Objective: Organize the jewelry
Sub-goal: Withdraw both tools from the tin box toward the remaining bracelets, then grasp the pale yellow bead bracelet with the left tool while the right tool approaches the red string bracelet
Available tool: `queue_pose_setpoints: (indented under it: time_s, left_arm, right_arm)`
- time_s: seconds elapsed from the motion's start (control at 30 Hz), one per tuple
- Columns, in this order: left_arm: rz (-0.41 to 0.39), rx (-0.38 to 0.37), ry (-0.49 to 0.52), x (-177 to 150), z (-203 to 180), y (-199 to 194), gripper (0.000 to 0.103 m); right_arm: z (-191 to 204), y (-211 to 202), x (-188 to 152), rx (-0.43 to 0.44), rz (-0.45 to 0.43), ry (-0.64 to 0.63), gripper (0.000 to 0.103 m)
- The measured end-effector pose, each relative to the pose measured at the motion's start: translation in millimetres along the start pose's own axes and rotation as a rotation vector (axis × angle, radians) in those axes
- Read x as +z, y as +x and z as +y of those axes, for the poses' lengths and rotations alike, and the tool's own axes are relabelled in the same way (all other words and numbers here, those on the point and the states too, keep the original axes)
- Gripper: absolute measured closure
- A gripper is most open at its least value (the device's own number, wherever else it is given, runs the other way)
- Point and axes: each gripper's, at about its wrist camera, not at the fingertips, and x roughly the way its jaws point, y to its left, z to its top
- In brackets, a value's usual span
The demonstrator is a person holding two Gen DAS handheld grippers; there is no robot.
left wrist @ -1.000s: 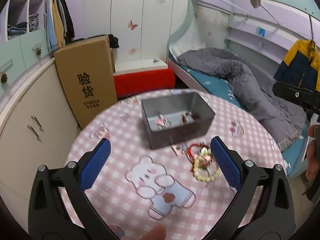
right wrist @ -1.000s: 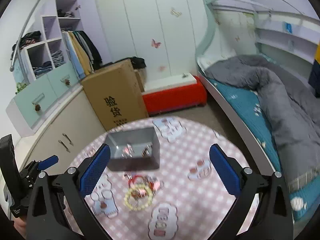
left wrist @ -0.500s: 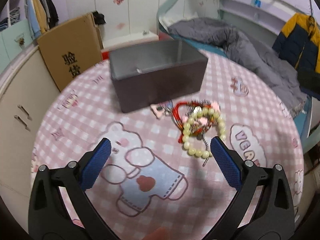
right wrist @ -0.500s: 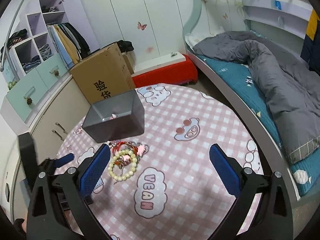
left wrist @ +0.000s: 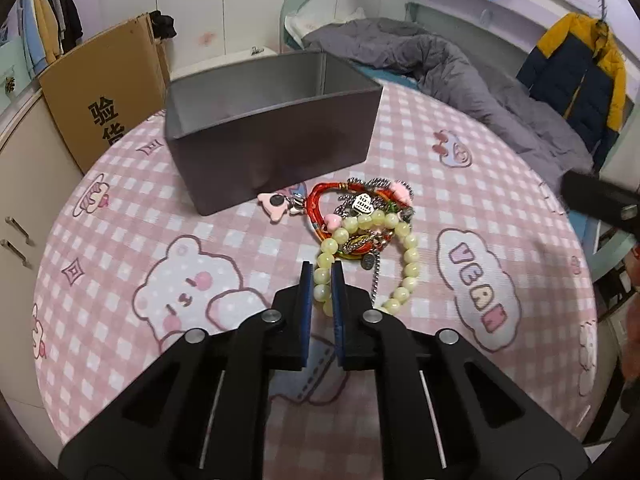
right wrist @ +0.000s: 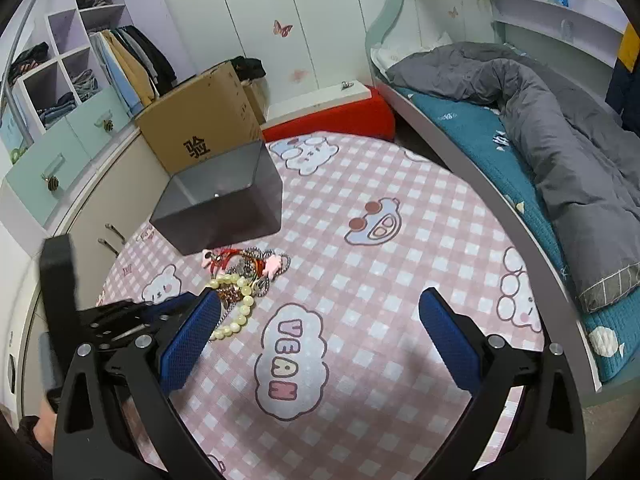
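A pile of jewelry lies on the round pink checked table (left wrist: 120,240) just in front of a dark grey box (left wrist: 276,148). A pale green bead bracelet (left wrist: 408,248) lies on top, with a red cord bracelet (left wrist: 316,200), silver chains and a pink charm (left wrist: 274,202). My left gripper (left wrist: 321,288) is shut on the near edge of the bead bracelet. My right gripper (right wrist: 316,332) is open and empty above the table, right of the pile (right wrist: 244,276). The box (right wrist: 228,208) and the left gripper (right wrist: 132,316) also show in the right wrist view.
A cardboard box (left wrist: 104,92) and cream cupboards (left wrist: 24,184) stand left of the table. A bed with a grey duvet (right wrist: 560,120) runs along the right. A red bench (right wrist: 332,120) sits behind the table.
My left gripper has come down and forward to the jewelry pile and shut on the bead bracelet. The right gripper has lowered toward the table and stays open.
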Motion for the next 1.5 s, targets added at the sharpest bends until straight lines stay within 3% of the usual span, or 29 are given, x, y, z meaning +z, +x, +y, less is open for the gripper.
queue_pose_setpoints:
  time_s: [0.2, 0.33, 0.5, 0.7, 0.73, 0.77, 0.8, 0.83, 0.87, 0.97, 1.03, 1.1, 1.2, 1.27, 1.3, 1.4, 1.5]
  left_arm:
    - [-0.064, -0.02, -0.039, -2, 11, -27, 0.098]
    - [-0.12, 0.016, -0.062, -3, 22, -49, 0.098]
    - [-0.112, 0.046, -0.093, -9, 41, -53, 0.098]
    - [-0.108, -0.041, -0.058, -10, 32, -49, 0.097]
    - [-0.108, -0.041, -0.048, -9, 28, -47, 0.091]
    - [-0.104, -0.04, -0.043, -8, 25, -44, 0.077]
    - [-0.095, -0.032, -0.047, -8, 23, -40, 0.025]
    - [-0.109, -0.026, -0.055, -8, 23, -39, 0.006]
    - [-0.139, -0.031, -0.068, -9, 23, -39, 0.006]
    - [-0.101, -0.021, -0.073, -7, 22, -29, 0.006]
    - [-0.087, 0.023, -0.064, -5, 22, -22, 0.006]
    - [-0.039, 0.013, -0.078, -5, 25, -10, 0.011]
    - [0.048, 0.009, -0.05, -10, 22, 9, 0.04]
    - [0.02, 0.05, 0.055, -17, 9, 10, 0.063]
    - [0.009, 0.036, 0.101, -19, 4, 8, 0.094]
    - [0.007, 0.084, 0.106, -19, 11, 3, 0.094]
    - [-0.035, 0.092, 0.021, -20, 37, -14, 0.094]
  right_arm:
    - [7, 15, -6, 0.009, 0.041, -0.025, 0.007]
    - [15, 24, -7, 0.016, 0.057, -0.063, 0.007]
    - [25, 48, -2, 0.006, 0.087, -0.109, 0.007]
    - [40, 52, -1, 0.031, 0.092, -0.135, 0.008]
    - [41, 53, -2, 0.03, 0.095, -0.136, 0.008]
    - [41, 54, -3, 0.028, 0.1, -0.135, 0.008]
    - [42, 54, -4, 0.026, 0.102, -0.134, 0.008]
    - [41, 55, -5, 0.024, 0.103, -0.132, 0.008]
    - [40, 54, -5, 0.023, 0.103, -0.128, 0.008]
    - [36, 53, -6, 0.013, 0.103, -0.118, 0.008]
    - [32, 52, -6, 0.01, 0.1, -0.11, 0.008]
    - [28, 51, -6, 0.001, 0.097, -0.103, 0.008]
    - [26, 51, -5, 0.005, 0.094, -0.1, 0.008]
    - [27, 51, -4, 0.012, 0.095, -0.105, 0.008]
    - [28, 52, -4, 0.017, 0.096, -0.106, 0.008]
    - [35, 52, -3, 0.051, 0.096, -0.128, 0.008]
    - [50, 52, -3, 0.101, 0.09, -0.186, 0.008]
